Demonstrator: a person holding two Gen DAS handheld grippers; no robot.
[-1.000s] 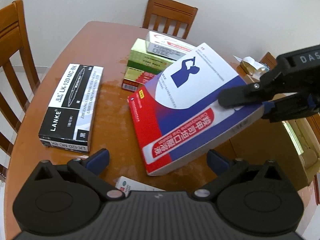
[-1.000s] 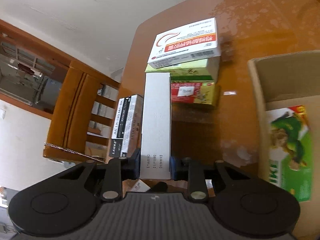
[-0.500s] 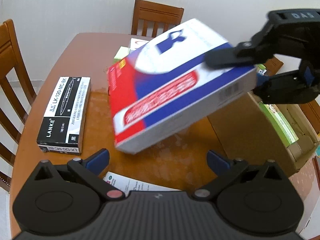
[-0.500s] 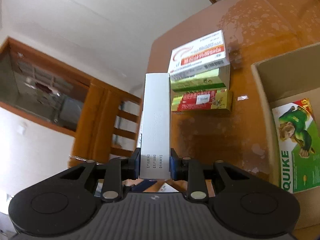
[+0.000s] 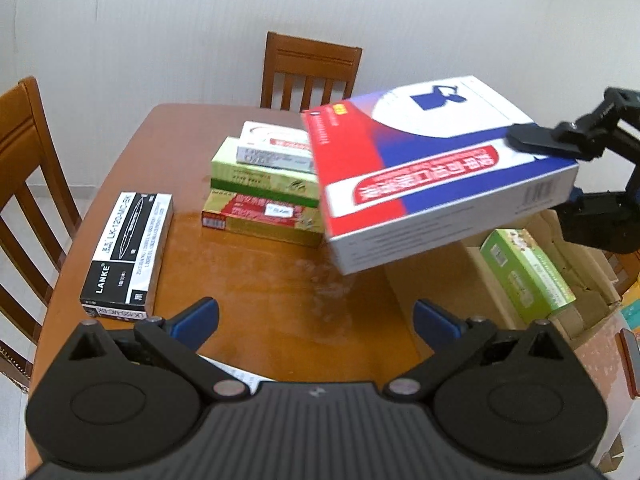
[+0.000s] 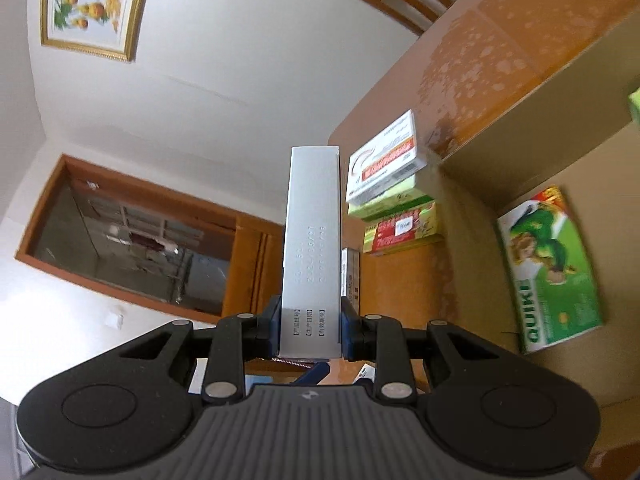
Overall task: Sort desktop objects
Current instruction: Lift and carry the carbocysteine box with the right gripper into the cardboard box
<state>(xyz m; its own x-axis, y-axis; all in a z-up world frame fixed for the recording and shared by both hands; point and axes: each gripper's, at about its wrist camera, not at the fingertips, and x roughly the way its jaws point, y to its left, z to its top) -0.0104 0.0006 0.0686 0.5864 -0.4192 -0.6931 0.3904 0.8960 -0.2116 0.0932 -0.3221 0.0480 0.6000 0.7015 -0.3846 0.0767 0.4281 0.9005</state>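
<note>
The right gripper (image 6: 310,334) is clamped on one end of a large flat red, white and blue cardboard box (image 5: 436,168), holding it tilted in the air above the brown wooden table (image 5: 280,304), near the open cardboard carton (image 5: 576,280) at the table's right side. A green box (image 5: 528,272) lies inside that carton. The left gripper (image 5: 316,316) hangs over the table with its blue-padded jaws spread wide and nothing between them. On the table sit a stack of three small boxes (image 5: 264,184) and, well apart to the left, a black and white pen box (image 5: 128,252).
</note>
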